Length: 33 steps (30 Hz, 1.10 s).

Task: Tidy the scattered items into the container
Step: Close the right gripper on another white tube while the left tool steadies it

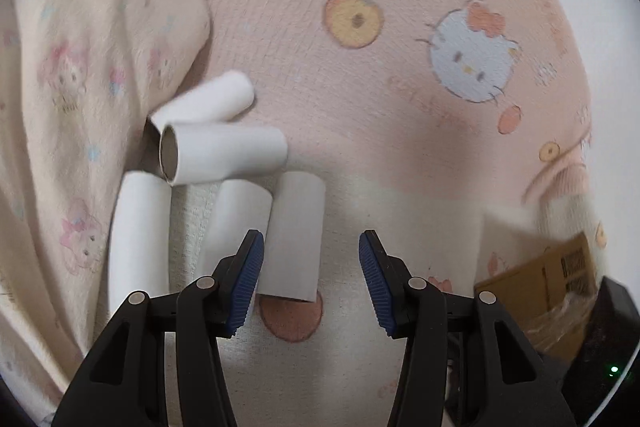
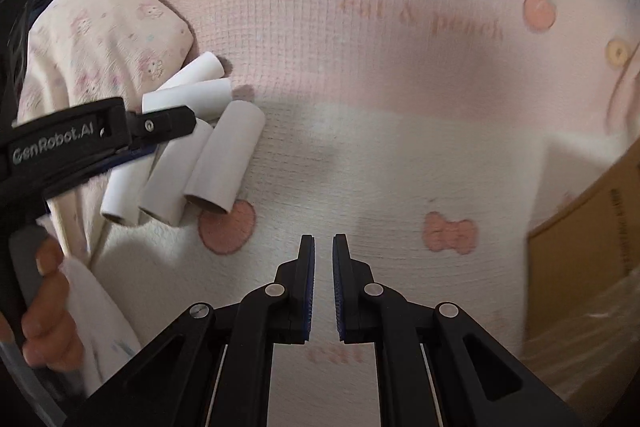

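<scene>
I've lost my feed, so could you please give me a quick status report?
Left claw open over the tubes, holding nothing. Right claw nearly shut, empty. Box off right. Nothing blocking.

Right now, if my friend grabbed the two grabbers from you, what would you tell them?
Left gripper: open, empty, hovering just over the nearest paper tube, not gripping it.
Right gripper: nearly closed, holding nothing, over bare blanket.
Five white tubes lie in a pile on the blanket beside the cream pillow; two rest across the others.
The cardboard box sits to the right.
Done: no tube is gripped yet; the box's inside is out of sight.
Left: pick up each tube and drop it in the box.
</scene>
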Each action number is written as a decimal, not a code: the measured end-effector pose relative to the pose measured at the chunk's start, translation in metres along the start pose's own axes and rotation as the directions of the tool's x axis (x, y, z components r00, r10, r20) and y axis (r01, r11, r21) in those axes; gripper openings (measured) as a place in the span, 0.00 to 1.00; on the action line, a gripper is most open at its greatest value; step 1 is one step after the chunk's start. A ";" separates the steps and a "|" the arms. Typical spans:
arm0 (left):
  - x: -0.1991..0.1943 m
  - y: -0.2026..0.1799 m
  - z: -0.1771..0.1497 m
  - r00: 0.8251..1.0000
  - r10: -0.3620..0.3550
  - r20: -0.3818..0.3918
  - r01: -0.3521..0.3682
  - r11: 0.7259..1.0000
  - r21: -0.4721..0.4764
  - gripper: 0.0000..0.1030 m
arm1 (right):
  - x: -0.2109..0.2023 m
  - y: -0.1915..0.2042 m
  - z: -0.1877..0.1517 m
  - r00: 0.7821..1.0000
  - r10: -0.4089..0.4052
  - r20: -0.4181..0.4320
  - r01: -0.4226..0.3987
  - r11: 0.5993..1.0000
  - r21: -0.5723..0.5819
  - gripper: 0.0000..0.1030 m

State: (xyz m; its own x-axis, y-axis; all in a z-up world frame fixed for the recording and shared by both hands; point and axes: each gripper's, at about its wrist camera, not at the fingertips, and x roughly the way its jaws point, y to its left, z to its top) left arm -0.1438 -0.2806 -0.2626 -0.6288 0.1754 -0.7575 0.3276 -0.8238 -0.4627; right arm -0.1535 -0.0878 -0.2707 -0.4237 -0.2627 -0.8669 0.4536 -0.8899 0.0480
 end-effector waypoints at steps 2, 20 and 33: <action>0.006 0.002 -0.001 1.000 -0.010 -0.018 0.010 1.000 -0.016 0.52 | 0.007 0.006 0.005 1.000 0.012 -0.009 -0.012 1.000 -0.005 0.05; 0.038 0.003 -0.006 0.992 -0.013 -0.129 0.005 0.998 -0.060 0.45 | 0.035 0.024 0.020 0.983 0.186 0.001 -0.186 0.982 0.026 0.56; 0.055 0.002 -0.011 0.977 -0.082 -0.198 0.063 0.993 -0.099 0.35 | 0.054 0.023 0.026 0.968 0.249 0.018 -0.250 0.968 0.041 0.55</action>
State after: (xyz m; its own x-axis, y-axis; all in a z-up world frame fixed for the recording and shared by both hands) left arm -0.1704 -0.2664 -0.3104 -0.5017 0.3455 -0.7931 0.3552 -0.7536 -0.5530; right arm -0.1860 -0.1319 -0.3034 -0.3117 -0.4828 -0.8184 0.5127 -0.8106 0.2829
